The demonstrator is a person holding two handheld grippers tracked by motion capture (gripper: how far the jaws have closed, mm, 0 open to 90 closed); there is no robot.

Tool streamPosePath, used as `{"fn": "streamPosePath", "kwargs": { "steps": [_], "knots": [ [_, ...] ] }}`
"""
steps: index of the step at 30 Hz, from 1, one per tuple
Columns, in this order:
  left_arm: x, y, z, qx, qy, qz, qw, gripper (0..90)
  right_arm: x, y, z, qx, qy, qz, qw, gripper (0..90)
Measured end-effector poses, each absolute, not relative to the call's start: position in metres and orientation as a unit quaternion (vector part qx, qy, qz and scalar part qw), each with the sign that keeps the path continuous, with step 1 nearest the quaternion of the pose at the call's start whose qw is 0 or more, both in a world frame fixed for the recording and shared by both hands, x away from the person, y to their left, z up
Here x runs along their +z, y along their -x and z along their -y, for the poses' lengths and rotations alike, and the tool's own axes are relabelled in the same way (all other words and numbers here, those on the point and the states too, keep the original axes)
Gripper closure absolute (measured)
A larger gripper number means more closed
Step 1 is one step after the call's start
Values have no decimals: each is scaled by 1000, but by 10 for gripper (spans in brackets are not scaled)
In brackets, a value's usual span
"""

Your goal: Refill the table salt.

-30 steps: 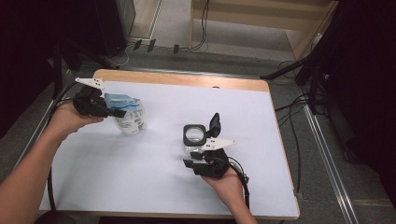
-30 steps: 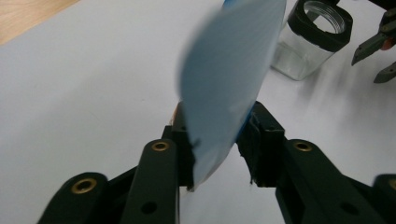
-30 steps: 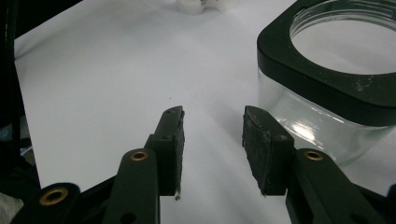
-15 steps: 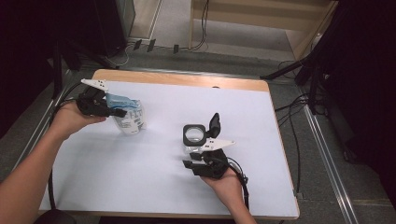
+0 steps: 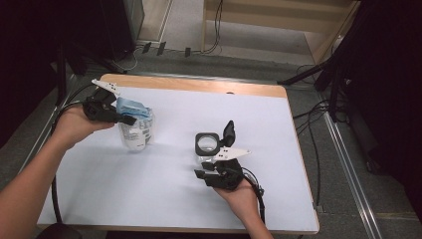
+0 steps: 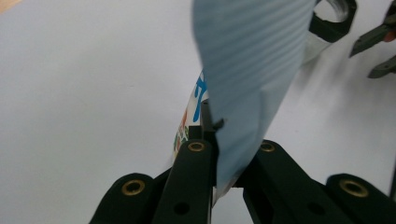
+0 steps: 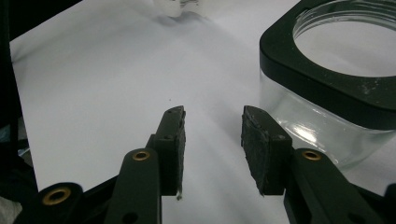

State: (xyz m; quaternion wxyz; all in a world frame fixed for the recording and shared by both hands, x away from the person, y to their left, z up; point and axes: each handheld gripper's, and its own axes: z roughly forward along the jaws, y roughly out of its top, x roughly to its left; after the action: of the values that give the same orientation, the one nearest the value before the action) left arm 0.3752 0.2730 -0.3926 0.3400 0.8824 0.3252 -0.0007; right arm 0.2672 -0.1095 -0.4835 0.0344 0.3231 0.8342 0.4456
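A light-blue pleated sheet, seemingly a folded face mask or cloth (image 5: pixel 131 106), is pinched between the closed jaws of the left gripper (image 5: pixel 123 118) near the left edge of the white-topped desk (image 5: pixel 164 199). The jaws have just been closing, and in the left gripper view the sheet (image 6: pixel 252 79) is seen clamped between them. The sheet is held just above, and seemingly partly inside, a clear plastic cup with a printed label (image 5: pixel 136 133) standing near the desk's left edge; whether it still touches the cup cannot be told.

A square clear glass jar with a black rim and an open round mouth (image 5: pixel 206 145) stands near the middle of the desk. The right gripper (image 5: pixel 226 132) is held just beside it, jaws partly open and empty, with the jar (image 7: pixel 336 88) apart from the pads.

Judged from this, the grasp on the sheet is done. Lifting it clear of the cup and carrying it onward, probably to the jar, is left.
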Motion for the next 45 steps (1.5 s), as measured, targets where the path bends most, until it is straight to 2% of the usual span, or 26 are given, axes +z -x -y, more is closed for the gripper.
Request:
{"fn": "streamPosePath", "kwargs": {
  "steps": [5,8,12,14,25,34,45],
  "knots": [
    [-377,-362,-258,6,-885,-314,342,900,-481,-267,105,448,-324,-832,43,641],
    [-372,-356,-250,7,-888,-305,345,900,-479,-268,101,449,-323,-831,51,718],
    [-367,-349,-239,6,-889,-294,350,900,-476,-268,95,445,-317,-836,59,864],
    [-366,-347,-234,0,-888,-292,354,900,-474,-269,92,447,-316,-834,67,900],
    [-360,-334,-201,-20,-898,-274,343,900,-473,-282,72,467,-344,-811,80,900],
    [-352,-329,-182,-30,-901,-253,352,900,-469,-289,67,481,-361,-791,113,900],
    [-349,-330,-165,-48,-893,-264,360,900,-481,-288,51,484,-355,-792,107,900]
  ]
}}
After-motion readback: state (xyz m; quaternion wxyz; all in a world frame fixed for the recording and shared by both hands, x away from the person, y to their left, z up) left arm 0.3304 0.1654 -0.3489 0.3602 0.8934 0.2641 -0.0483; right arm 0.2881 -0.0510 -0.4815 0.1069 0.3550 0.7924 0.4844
